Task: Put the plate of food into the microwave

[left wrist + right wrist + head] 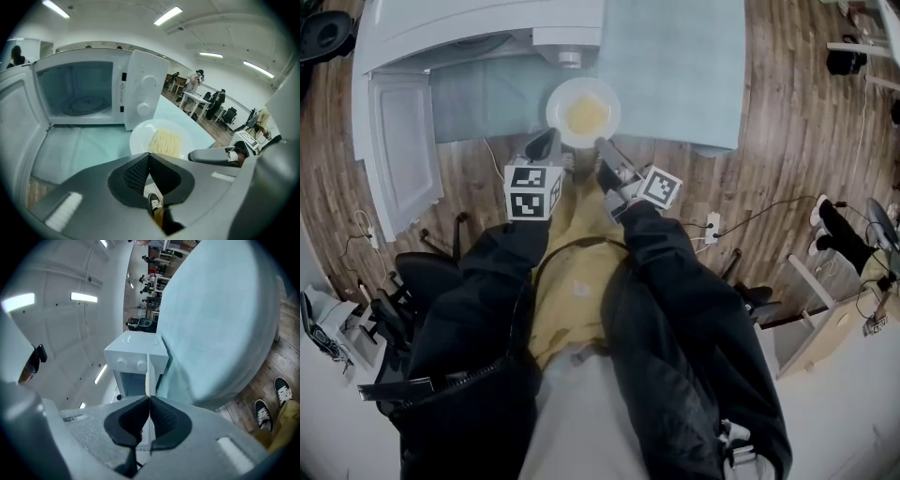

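Plate with pale yellow noodles is at the near edge of the table, which is covered in a light teal cloth. It lies outside the microwave, just in front of the panel with the knobs. Microwave door is swung fully open toward the left. The cavity is lit, and the glass turntable is visible inside. Right gripper is turned on its side. Its jaws are closed on the plate's near rim, and the plate shows edge-on as a thin pale strip running up from between the pads. Behind that strip stand the microwave and the underside of the table. Left gripper has its jaws together with nothing seen between the pads. The tips are at the plate's near-left rim; I cannot tell whether they touch it. The right gripper appears in the left gripper view at the plate's right side. Both grippers approach from the person's side of the table, a little apart, with the plate between their tips. I cannot tell whether the plate rests on the cloth or is raised. The wood floor and the person's shoes are visible below. People stand at desks far back in the room.
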The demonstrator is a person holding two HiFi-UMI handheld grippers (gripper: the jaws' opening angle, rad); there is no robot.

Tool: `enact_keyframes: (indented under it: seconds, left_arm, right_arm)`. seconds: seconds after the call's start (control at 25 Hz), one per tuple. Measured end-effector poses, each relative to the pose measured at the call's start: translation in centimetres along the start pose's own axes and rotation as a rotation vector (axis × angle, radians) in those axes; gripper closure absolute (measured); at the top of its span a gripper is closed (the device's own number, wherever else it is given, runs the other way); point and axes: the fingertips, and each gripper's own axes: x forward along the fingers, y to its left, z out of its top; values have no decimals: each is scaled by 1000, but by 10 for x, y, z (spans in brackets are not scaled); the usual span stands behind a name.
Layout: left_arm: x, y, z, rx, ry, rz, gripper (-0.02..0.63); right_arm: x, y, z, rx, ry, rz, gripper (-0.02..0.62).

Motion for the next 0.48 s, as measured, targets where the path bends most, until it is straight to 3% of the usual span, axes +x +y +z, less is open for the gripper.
enact_keyframes:
  seconds: [0.48]
  left_arm:
    - [-45, 85, -28, -145, -37, 125, 610]
  right_arm:
    - [67, 11, -51, -21, 153, 10, 588]
